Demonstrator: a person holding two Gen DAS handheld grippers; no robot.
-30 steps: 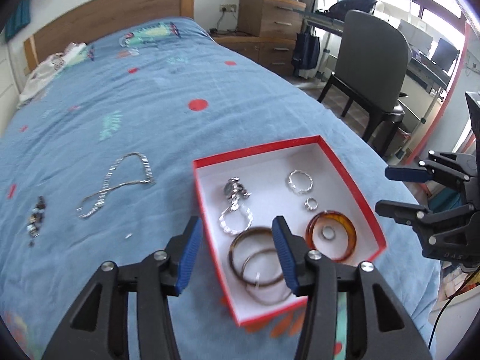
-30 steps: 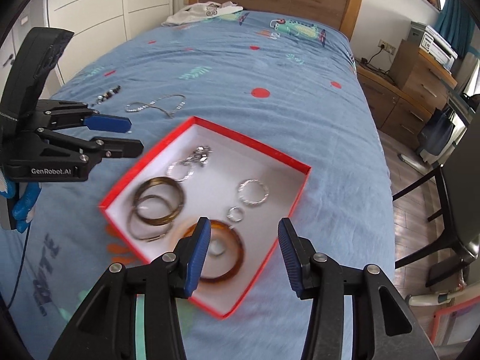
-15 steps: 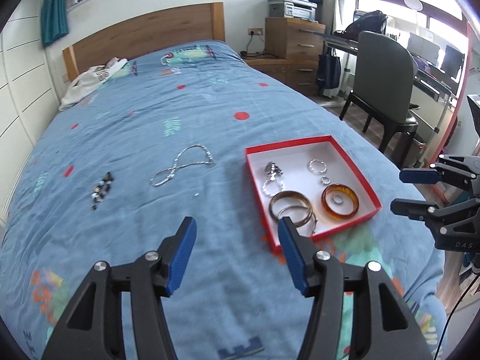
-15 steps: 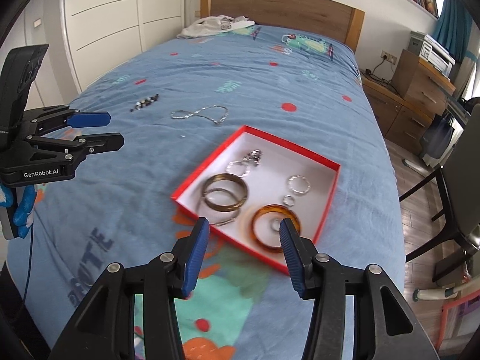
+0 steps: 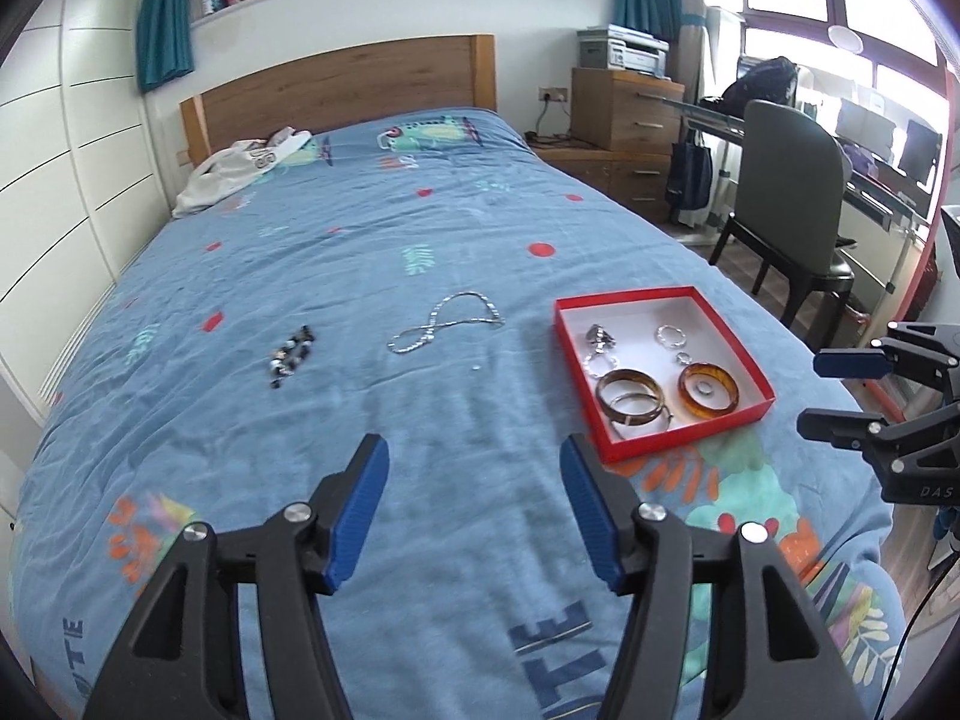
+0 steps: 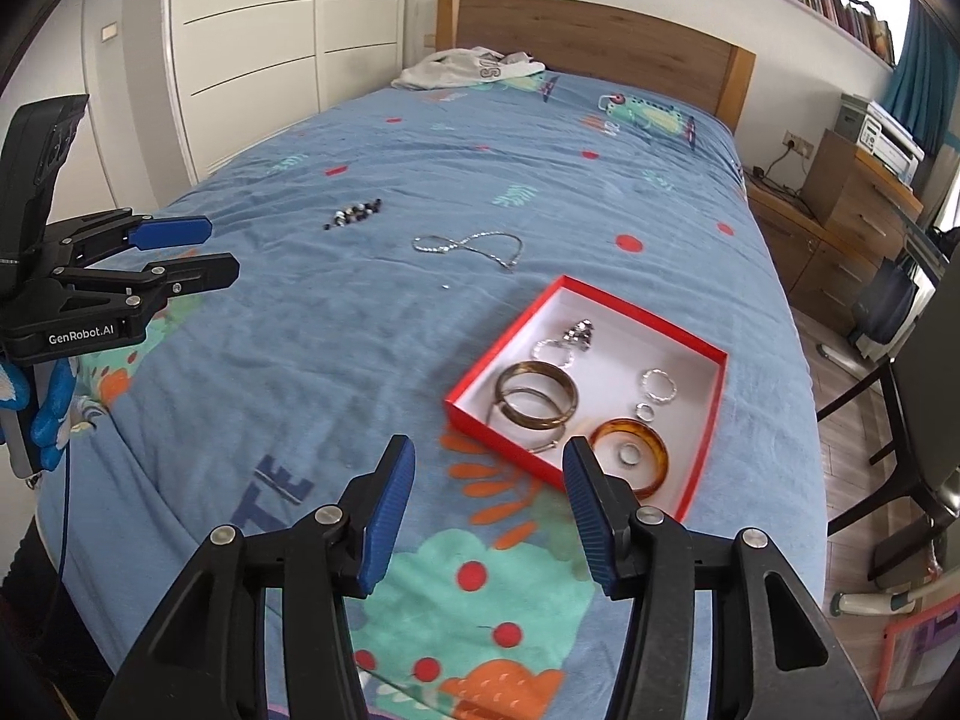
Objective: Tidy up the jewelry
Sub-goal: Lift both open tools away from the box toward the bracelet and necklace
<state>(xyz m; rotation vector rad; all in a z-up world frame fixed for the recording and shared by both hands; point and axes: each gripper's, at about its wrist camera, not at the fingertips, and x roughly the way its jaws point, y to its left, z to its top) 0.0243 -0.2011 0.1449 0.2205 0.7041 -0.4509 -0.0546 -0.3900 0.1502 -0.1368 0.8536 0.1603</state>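
Observation:
A red box (image 5: 689,294) (image 6: 503,329) with a white inside lies on the blue bedspread. It holds brown bangles (image 5: 630,396) (image 6: 536,393), an amber bangle (image 5: 708,389) (image 6: 630,450), small rings and silver earrings. A silver chain (image 5: 447,324) (image 6: 474,243) and a dark beaded piece (image 5: 291,354) (image 6: 354,214) lie loose on the bed, left of the box. My left gripper (image 5: 474,510) (image 6: 180,252) is open and empty, above the bed's near part. My right gripper (image 6: 489,498) (image 5: 840,390) is open and empty, near the box's front edge.
A white garment (image 5: 240,165) lies by the wooden headboard (image 5: 336,84). A dark chair (image 5: 786,198), a drawer unit (image 5: 624,108) and a desk stand right of the bed. White wardrobes (image 6: 252,60) are on the left.
Both grippers have pulled back and up from the box. The box and loose jewelry now look smaller and farther. Both stay open and empty.

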